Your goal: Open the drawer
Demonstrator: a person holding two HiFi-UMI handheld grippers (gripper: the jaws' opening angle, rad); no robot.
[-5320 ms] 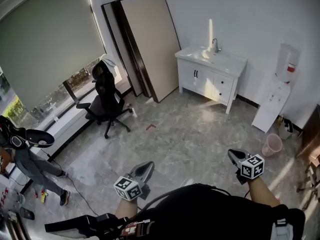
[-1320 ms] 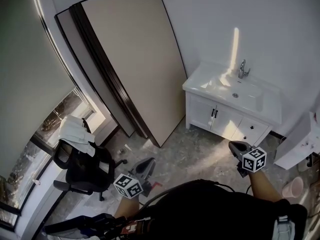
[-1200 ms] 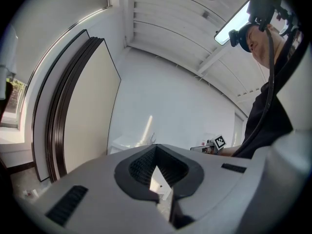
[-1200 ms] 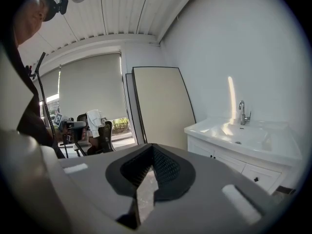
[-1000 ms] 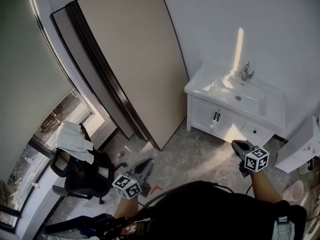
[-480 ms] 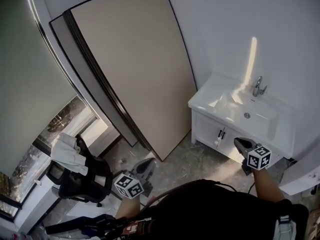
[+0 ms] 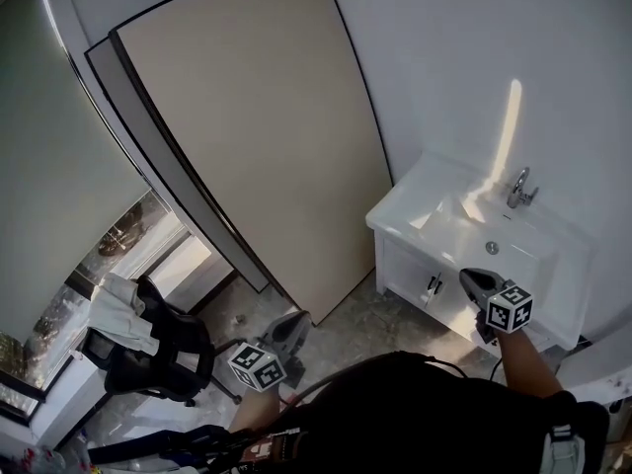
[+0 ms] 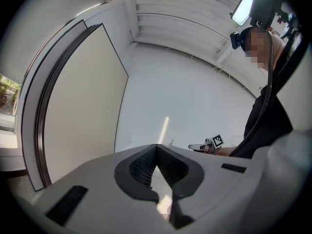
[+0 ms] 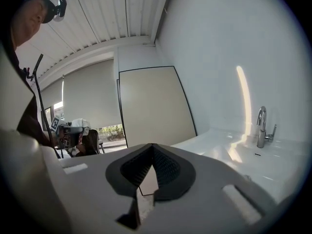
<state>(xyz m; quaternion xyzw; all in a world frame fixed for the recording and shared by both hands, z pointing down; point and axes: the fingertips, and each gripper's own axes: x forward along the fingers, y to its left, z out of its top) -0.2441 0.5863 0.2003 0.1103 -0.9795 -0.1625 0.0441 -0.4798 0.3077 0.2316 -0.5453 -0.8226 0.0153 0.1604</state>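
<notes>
Both sets of jaws are closed with nothing in them. The right gripper [image 7: 468, 277] is way nearer the sink cabinet [image 7: 410, 273] than the left gripper [image 7: 294, 319]. The drawer's probably on the cabinet front, ahead and below, hidden behind it.

Bright daylight enters by the window [image 7: 128, 240]; a sun streak [image 7: 510, 117] marks the wall; gripper views are fisheye-warped with dark corners.

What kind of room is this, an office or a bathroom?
Probably a spare office or test room rather than a bathroom: there is a white sink cabinet, yet also an office chair and big boards leaning beside the cabinet.
</notes>
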